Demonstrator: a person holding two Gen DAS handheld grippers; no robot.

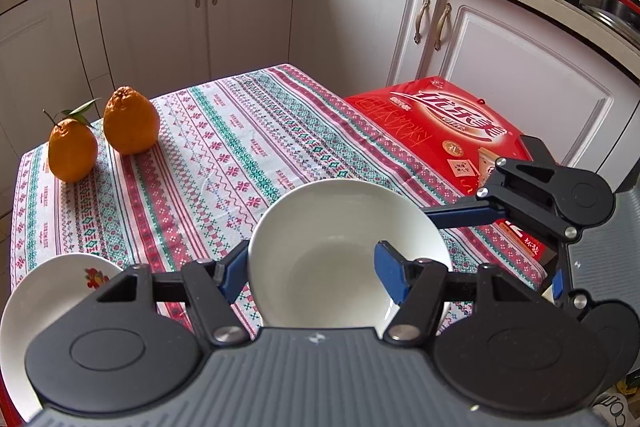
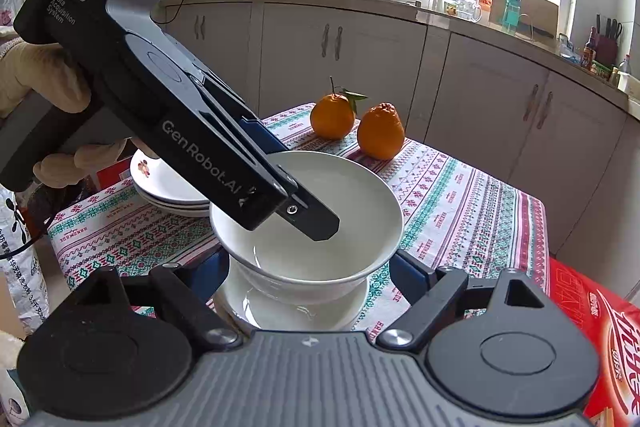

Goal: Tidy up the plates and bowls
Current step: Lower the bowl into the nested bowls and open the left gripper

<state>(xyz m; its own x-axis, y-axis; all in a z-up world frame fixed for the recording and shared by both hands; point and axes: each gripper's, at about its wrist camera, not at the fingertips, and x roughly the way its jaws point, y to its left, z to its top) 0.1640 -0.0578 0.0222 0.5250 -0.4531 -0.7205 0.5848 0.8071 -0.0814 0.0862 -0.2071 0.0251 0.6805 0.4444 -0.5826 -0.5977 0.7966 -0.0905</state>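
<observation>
My left gripper (image 1: 310,267) is shut on a plain white bowl (image 1: 320,227), one finger inside it and the other outside its left wall. In the right wrist view the left gripper (image 2: 306,193) reaches down from the upper left and holds that bowl (image 2: 360,211) over a second white bowl (image 2: 296,307) on the tablecloth; I cannot tell whether the two touch. My right gripper (image 2: 310,265) is open with the lower bowl between its fingers, and cloth shows beside the right pad. A stack of flower-printed plates (image 2: 168,183) lies at the table's left edge.
Two oranges (image 2: 332,115) stand at the far end of the patterned tablecloth (image 2: 460,195). A red carton (image 2: 592,327) lies off the table's right side. White cabinets (image 1: 248,7) surround the table. A gloved hand (image 2: 36,75) holds the left gripper.
</observation>
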